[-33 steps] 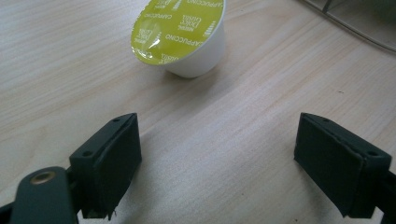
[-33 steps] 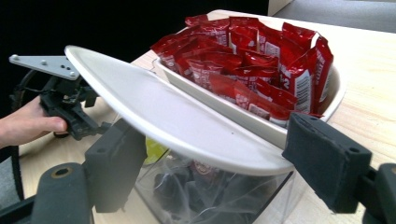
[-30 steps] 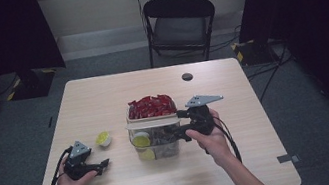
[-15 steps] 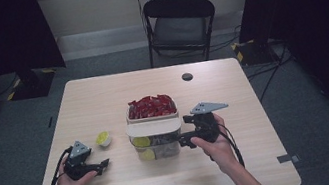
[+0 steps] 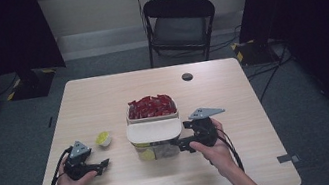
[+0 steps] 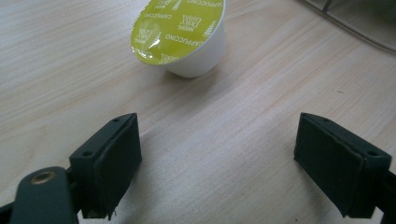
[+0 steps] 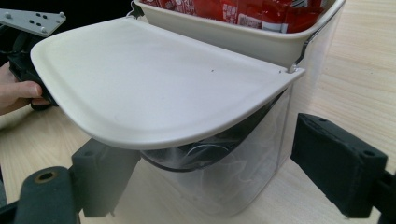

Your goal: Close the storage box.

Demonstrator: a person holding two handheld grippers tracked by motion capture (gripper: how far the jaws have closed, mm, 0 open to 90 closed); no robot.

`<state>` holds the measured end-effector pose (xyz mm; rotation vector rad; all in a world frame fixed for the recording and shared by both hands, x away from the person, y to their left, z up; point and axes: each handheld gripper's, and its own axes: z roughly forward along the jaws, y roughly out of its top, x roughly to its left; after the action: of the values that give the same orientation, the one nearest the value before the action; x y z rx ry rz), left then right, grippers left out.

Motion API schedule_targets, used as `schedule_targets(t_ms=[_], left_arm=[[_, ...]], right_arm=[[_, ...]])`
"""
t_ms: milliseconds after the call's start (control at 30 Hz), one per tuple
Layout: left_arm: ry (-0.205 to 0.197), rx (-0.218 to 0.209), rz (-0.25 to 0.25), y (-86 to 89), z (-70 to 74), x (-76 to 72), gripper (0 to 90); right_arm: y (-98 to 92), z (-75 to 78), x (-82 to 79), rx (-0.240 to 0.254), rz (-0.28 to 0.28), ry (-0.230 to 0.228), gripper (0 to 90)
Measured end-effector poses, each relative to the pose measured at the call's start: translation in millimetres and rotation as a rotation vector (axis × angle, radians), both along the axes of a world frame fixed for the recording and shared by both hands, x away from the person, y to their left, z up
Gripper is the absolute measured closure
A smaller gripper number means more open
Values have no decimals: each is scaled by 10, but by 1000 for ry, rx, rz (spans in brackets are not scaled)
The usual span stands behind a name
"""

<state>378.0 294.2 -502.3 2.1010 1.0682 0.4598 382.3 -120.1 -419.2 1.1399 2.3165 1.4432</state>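
Observation:
A clear bin (image 5: 158, 150) stands mid-table under a cream lid (image 5: 154, 131) (image 7: 154, 88). A cream tray of red packets (image 5: 151, 106) (image 7: 243, 11) sits on the back of it. Yellow capsules show through the bin's wall. My right gripper (image 5: 184, 146) (image 7: 215, 172) lies at the bin's right side, under the lid's edge. Its jaws have just been opening and stand wide, the bin's corner ahead of them with no pad touching it. My left gripper (image 5: 101, 166) (image 6: 219, 163) rests open on the table, and a yellow-topped white capsule (image 5: 103, 138) (image 6: 180, 35) lies on its side just beyond the jaws.
The wooden table (image 5: 102, 98) has a small black disc (image 5: 187, 76) near its far edge. A black folding chair (image 5: 180, 24) stands behind the table. In the right gripper view the person's left hand (image 7: 18, 91) shows past the lid.
My right gripper has sunk from lid height to the bin's lower right side, and its jaws stand wider. The left gripper and the capsule have not moved.

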Motion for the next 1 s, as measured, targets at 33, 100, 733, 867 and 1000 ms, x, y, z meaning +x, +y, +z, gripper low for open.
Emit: schedule_targets(t_ms=[33,100,733,867,1000], left_arm=[[0,2,-1,1,1,1,143],[-1,1,0,1,0,0,143],[0,0,0,0,0,0,143],[0,2,-1,1,1,0,143],[-1,0,0,0,0,0,143]], right_arm=[[2,-3,0,1,1,0,147],[7,-6,-3,0,0,0,148],[-159,-225,-136,-77,-16,35,153],[-248,-250,-161,-93,-33,31,154],[-392,-247,-171,-86,-79,24,154]])
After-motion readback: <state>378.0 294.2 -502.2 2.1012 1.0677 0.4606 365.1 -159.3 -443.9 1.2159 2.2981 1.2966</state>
